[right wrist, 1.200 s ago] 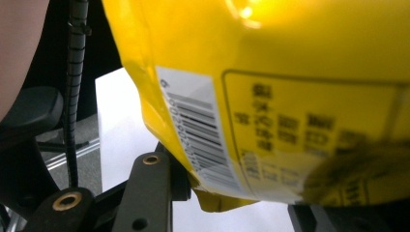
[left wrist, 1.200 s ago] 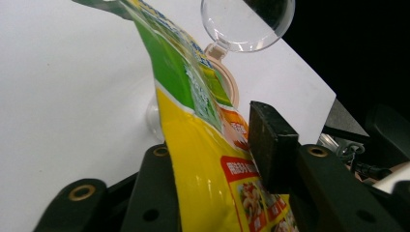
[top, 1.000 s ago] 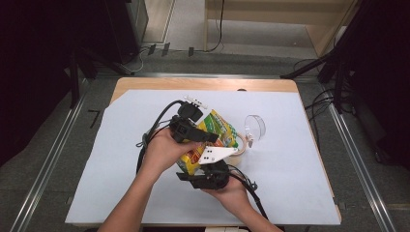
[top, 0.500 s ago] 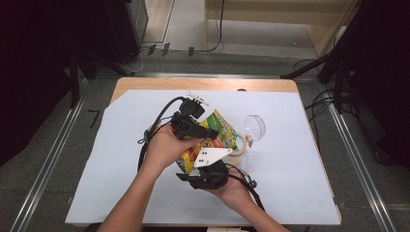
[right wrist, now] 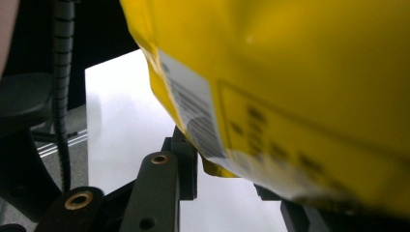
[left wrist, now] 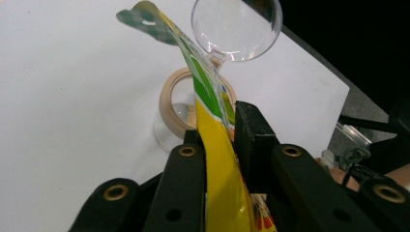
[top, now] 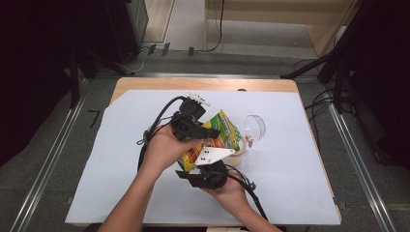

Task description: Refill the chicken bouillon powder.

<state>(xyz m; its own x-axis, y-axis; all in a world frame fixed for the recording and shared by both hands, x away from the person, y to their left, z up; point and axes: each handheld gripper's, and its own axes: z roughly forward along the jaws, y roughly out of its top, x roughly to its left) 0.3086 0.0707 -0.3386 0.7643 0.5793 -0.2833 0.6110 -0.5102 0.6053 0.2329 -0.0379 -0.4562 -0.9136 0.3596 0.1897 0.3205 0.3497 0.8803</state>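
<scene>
Two grippers are sharing one yellow-green snack pouch above the middle of the white sheet in the high view; its long axis is running from near-left to far-right, toward the clear lid and tape roll. The left gripper is holding the far side, the right gripper the near end, with bare sheet lying all around.

Along the left gripper view, the jaws, having just been closing, are pinching the pouch edge-on, its top pointing away above the tape roll.

Along the right gripper view, the jaws are closing in on the pouch corner between them; whether they are pressing it, I cannot tell.
</scene>
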